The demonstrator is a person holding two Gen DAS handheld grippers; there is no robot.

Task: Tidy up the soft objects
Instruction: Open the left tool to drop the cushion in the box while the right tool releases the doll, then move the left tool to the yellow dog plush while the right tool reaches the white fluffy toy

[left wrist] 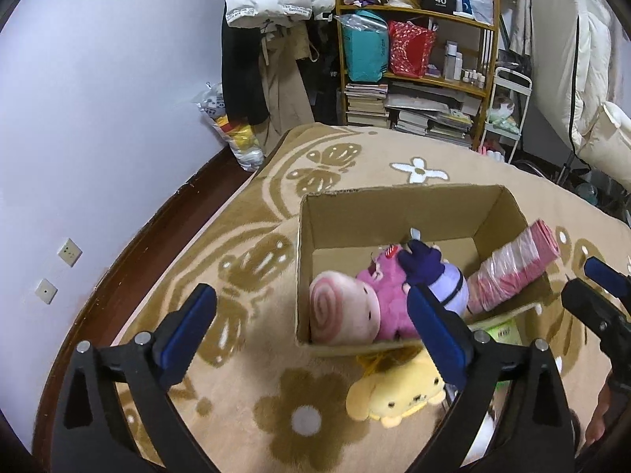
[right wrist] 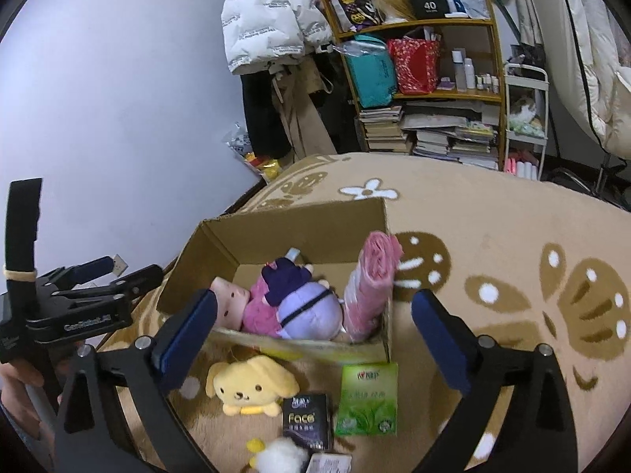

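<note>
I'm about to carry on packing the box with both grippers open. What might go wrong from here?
1. The pink roll leans on the box corner and sticks above the rim; a nudge may tip it out.
2. The plush pile already fills the near side, so the yellow dog may sit high and roll off.
3. The left gripper and right gripper work close together and may collide.

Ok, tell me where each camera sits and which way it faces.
Left wrist: on the left gripper, angled down at the open cardboard box; its own open fingers and the right gripper show.
Right wrist: on the right gripper, same downward aim; the left gripper and a hand show.
Shared: box, yellow plush dog.
</note>
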